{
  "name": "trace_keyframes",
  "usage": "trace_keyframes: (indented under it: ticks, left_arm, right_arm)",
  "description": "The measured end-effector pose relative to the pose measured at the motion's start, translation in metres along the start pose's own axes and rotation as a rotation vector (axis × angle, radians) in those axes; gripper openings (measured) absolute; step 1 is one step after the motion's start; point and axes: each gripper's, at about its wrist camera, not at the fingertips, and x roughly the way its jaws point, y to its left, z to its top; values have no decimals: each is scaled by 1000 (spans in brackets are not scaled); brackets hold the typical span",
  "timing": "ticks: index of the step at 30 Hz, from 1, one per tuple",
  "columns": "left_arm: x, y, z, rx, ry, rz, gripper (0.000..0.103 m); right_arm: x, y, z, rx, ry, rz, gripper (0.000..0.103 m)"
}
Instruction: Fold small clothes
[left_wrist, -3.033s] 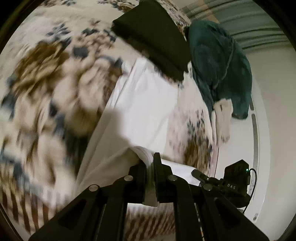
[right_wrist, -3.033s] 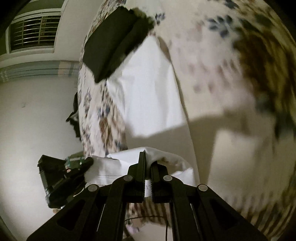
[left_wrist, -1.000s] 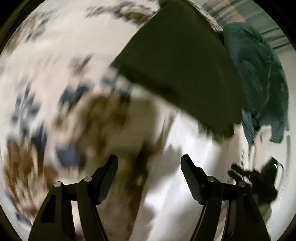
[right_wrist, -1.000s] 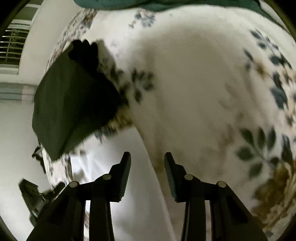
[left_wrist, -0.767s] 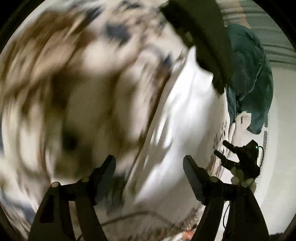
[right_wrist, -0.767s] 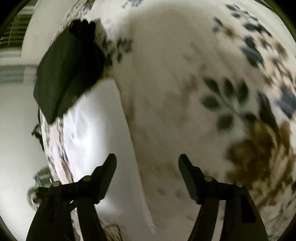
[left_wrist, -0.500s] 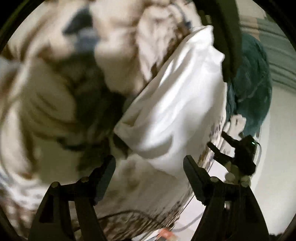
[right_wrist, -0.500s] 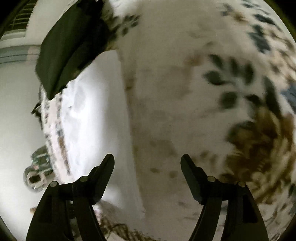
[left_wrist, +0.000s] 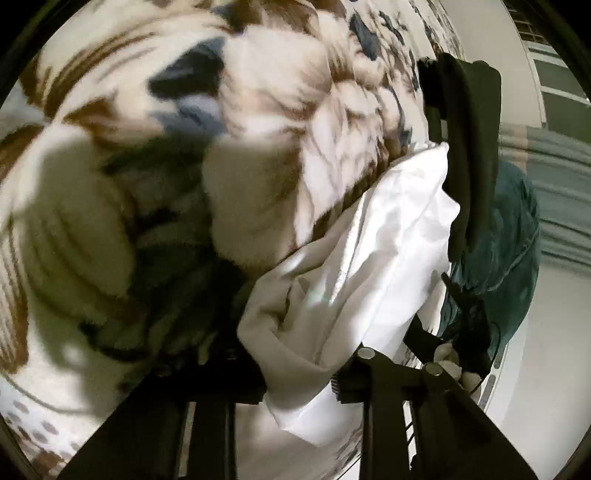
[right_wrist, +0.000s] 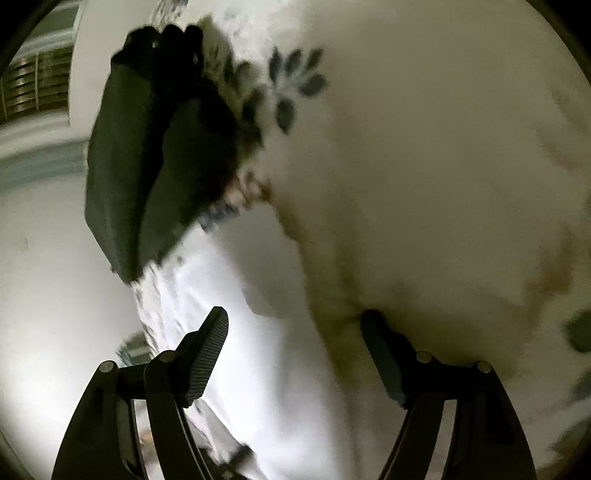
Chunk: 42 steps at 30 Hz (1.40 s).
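Note:
A white garment lies on a floral fleece blanket. My left gripper is closing on its near bunched corner, and the cloth is pinched between the pads. In the right wrist view, my right gripper stands wide open low over the garment's other edge, where it meets the blanket. Its left finger is over the white cloth and its right finger is against the blanket. Nothing is gripped there.
A folded dark garment lies on the blanket just beyond the white one, and shows in the right wrist view as the dark garment. A teal garment lies past it by the bed's edge. A barred window is in the wall behind.
Both grippers let go of the white garment and moved along it. The left then swung to its near corner and closed on it. The right opened wide and sank toward the far edge.

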Motion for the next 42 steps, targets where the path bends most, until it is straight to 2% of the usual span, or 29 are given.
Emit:
trace_keyframes:
  ticks: [1, 2, 4, 7, 12, 15, 19, 22, 23, 24, 25, 27, 28, 29, 30, 31, 34, 38, 41, 42]
  left_arm:
    - [-7, 1, 5, 10, -2, 2, 17]
    - [-11, -1, 8, 31, -4, 8, 15]
    - [-13, -8, 8, 63, -6, 11, 14]
    - [-21, -20, 14, 101, -4, 8, 14]
    - [-29, -40, 41, 175, 16, 18, 14]
    - [-19, -63, 71, 266, 77, 37, 14]
    - [4, -94, 123, 397, 176, 61, 14]
    - [30, -91, 151, 406, 245, 58, 20]
    - [34, -81, 156, 366, 259, 90, 28]
    - [36, -75, 157, 323, 263, 68, 35]
    - [32, -69, 155, 288, 260, 14, 40]
    - [17, -58, 144, 252, 240, -77, 67]
    - [8, -51, 135, 244, 223, -104, 69]
    - [2, -47, 129, 244, 207, -101, 69]
    - [-4, -42, 121, 251, 195, -87, 70]
    - [-9, -36, 113, 261, 186, -67, 70]
    - [-16, -15, 81, 266, 190, -12, 70]
    - [-10, -11, 65, 289, 178, 32, 70]
    - [-6, -21, 74, 284, 158, 31, 70]
    - [-4, -25, 78, 286, 151, 33, 70]
  right_arm:
    - [3, 5, 1, -15, -7, 4, 77]
    - [7, 11, 1, -39, -13, 2, 70]
    - [19, 25, -2, -97, 9, -59, 27]
    - [27, 32, -9, -126, 11, -95, 11]
    - [-1, 21, -36, -49, -44, -63, 5]
    - [-26, 12, -82, 11, -59, -70, 5]
    - [-47, 8, -152, 53, -63, -132, 5]
    - [-39, 0, -174, 117, -43, -173, 6]
    - [-35, -5, -175, 140, -31, -188, 8]
    - [-34, -9, -173, 150, -14, -197, 16]
    - [-32, -12, -169, 158, 9, -211, 19]
    - [-38, -13, -158, 137, 26, -215, 29]
    - [-47, -14, -150, 119, 23, -217, 36]
    - [-56, -11, -145, 94, 9, -226, 42]
    - [-65, -7, -140, 56, -21, -256, 55]
    - [-74, -1, -135, -7, -56, -298, 63]
    - [-82, 17, -114, -190, -87, -359, 64]
    - [-56, 39, -69, -291, -24, -254, 64]
    - [-26, 56, -30, -307, -6, -220, 64]
    - [-11, 59, -15, -299, 24, -211, 64]
